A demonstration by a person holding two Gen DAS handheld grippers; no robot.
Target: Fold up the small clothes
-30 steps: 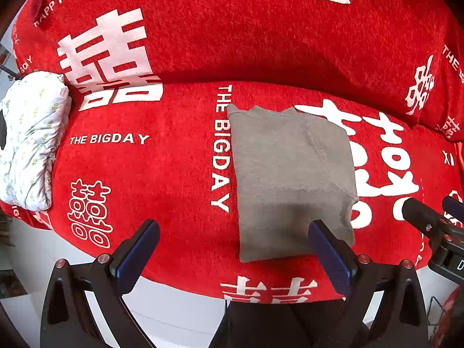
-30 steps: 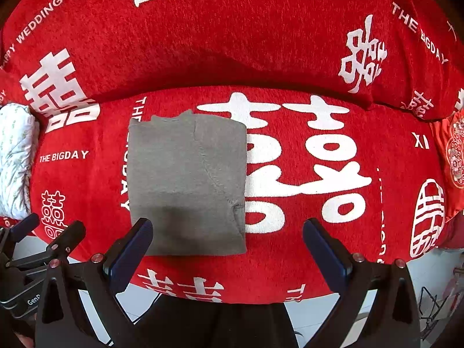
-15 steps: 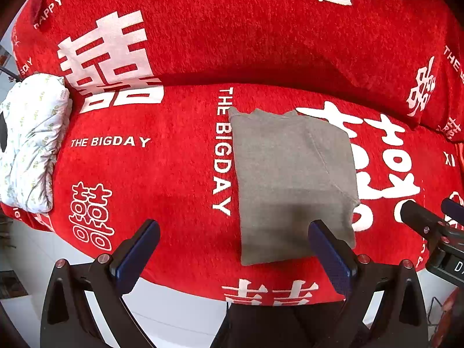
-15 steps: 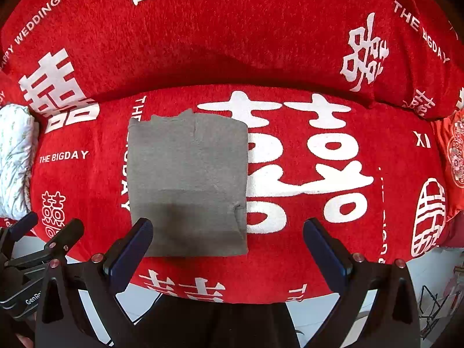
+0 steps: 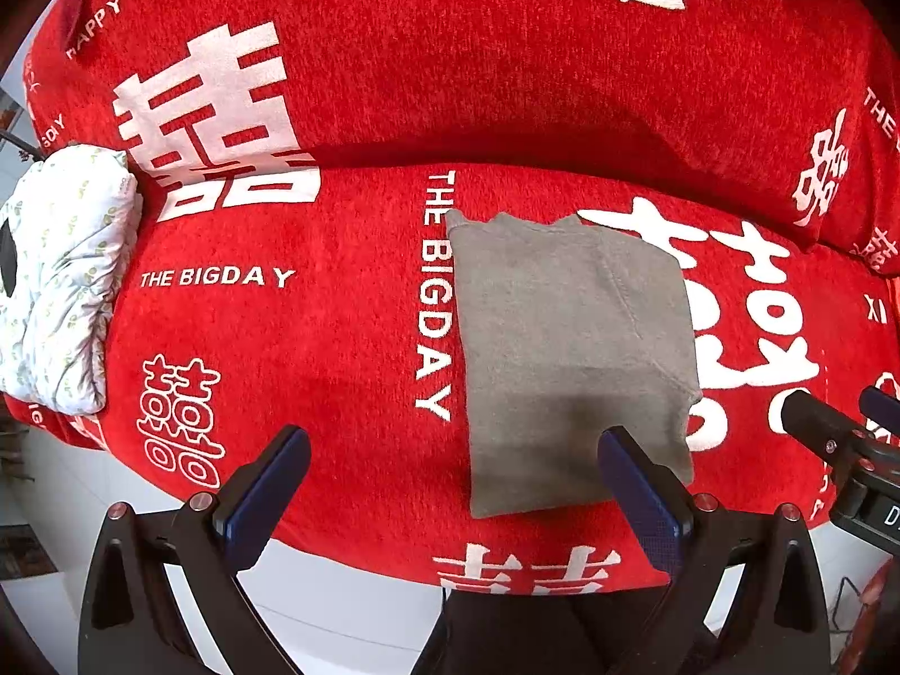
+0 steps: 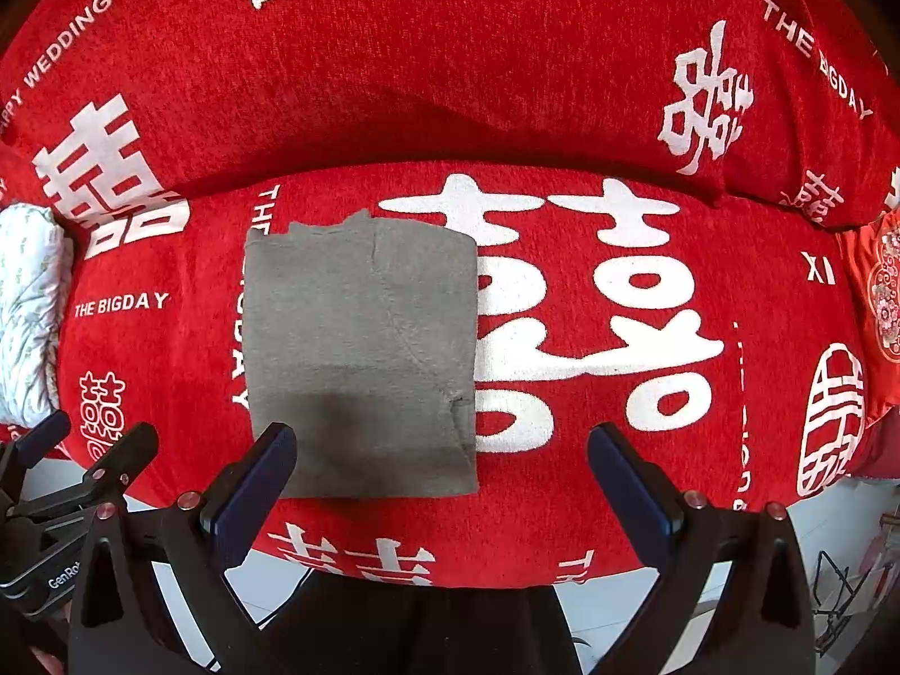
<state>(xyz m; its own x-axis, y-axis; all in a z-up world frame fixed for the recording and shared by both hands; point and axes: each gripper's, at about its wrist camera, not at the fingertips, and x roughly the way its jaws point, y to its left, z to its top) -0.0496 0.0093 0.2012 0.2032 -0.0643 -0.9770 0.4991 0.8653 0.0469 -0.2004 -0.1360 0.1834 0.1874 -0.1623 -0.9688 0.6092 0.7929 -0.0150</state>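
Note:
A grey garment [image 5: 574,360], folded into a neat rectangle, lies flat on the red sofa seat [image 5: 315,349]; it also shows in the right wrist view [image 6: 360,360]. My left gripper [image 5: 450,484] is open and empty, held above the seat's front edge, its right finger over the garment's near right corner. My right gripper [image 6: 444,478] is open and empty, its left finger over the garment's near left corner. Neither gripper touches the cloth. Each gripper shows at the edge of the other's view.
The sofa has a red cover with white characters and a tall backrest [image 5: 450,56]. A white patterned bundle [image 5: 56,281] lies at the seat's left end. A red embroidered cushion [image 6: 877,292] sits at the right end. White floor [image 5: 337,607] lies below the seat's front edge.
Almost nothing has moved. Both grippers stay open over the front edge, and the garment lies as before.

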